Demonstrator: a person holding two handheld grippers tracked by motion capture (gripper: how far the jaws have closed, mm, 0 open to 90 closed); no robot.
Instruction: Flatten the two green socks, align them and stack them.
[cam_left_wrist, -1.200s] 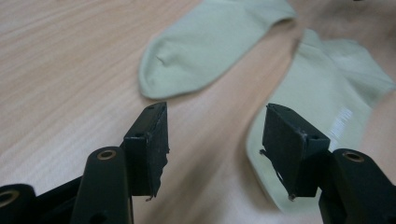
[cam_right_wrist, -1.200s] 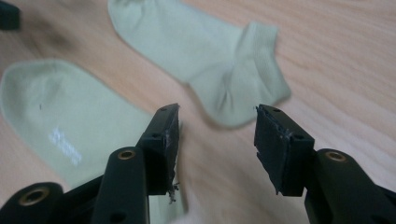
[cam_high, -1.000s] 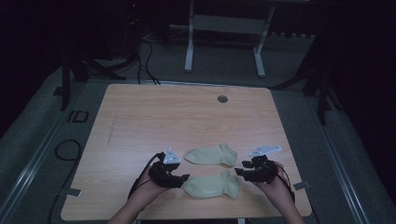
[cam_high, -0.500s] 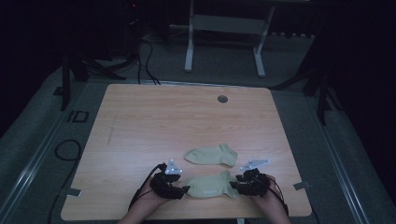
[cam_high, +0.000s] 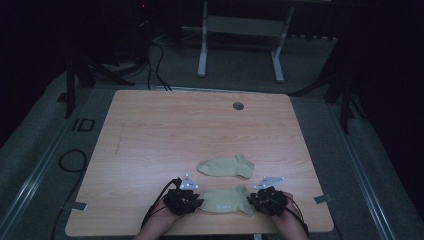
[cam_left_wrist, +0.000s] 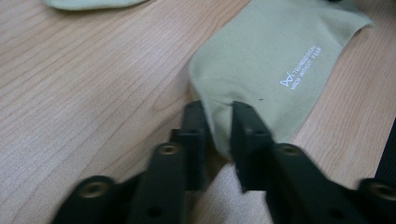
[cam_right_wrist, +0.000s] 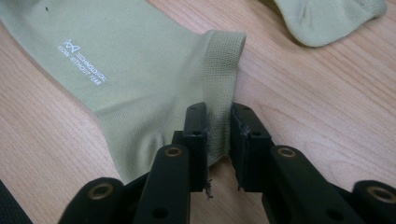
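At the lower centre of the high view, the near sock (cam_high: 224, 200) lies flat on the table (cam_high: 165, 135) — left gripper (cam_high: 184, 201) clamped on its toe end, right gripper (cam_high: 266, 201) clamped on its ribbed cuff. The second sock (cam_high: 226, 165) lies just above it, apart.

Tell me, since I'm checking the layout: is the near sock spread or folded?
Spread: the near sock lies flat along the table, toe in the left claw, cuff in the right claw.

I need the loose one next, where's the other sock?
In the high view the free sock lies flat just beyond the held sock, toward the table's near edge.
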